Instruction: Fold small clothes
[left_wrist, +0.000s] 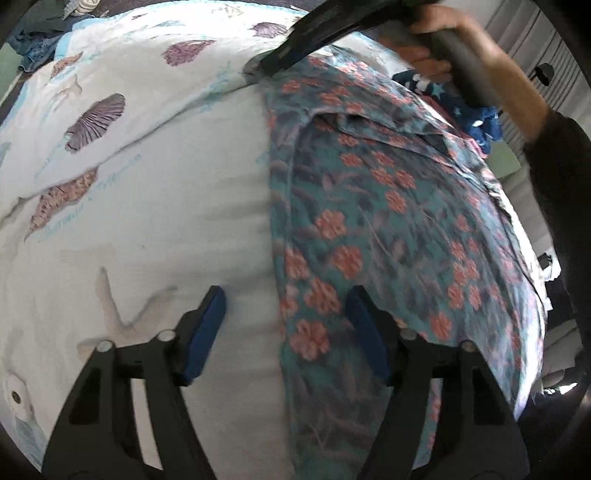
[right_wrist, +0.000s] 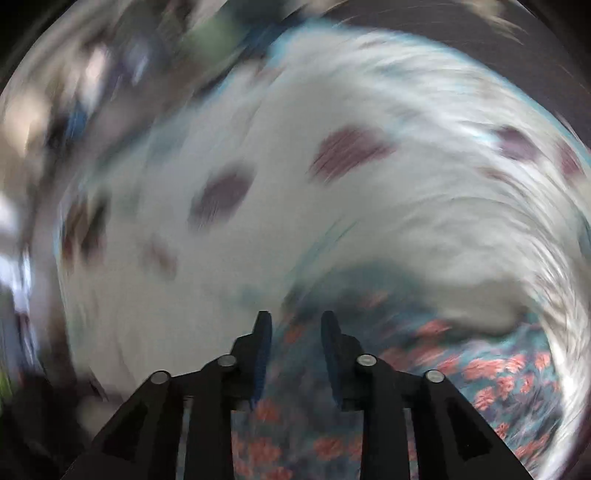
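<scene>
Now mid-fold, it seems: floral garment (left_wrist: 373, 221) lies right of frame on the shell-print bedcover (left_wrist: 155, 192). Left gripper (left_wrist: 288, 332) gapes, straddling its edge, unclamped. Right gripper (right_wrist: 295, 354) narrowly parted above the cloth, holding nothing. Next: clamp that edge.

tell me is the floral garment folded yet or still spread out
Mostly spread: the floral garment lies long across the shell-print sheet, with only a flap turned over near its top. No neat fold yet.

Under the left gripper (left_wrist: 286, 332) – matt black plastic, blue rubbery pads – lies thin floral cloth (left_wrist: 369, 229), soft and creased, on a matt white shell-print sheet (left_wrist: 166, 206) – woven, lightly wrinkled.
</scene>
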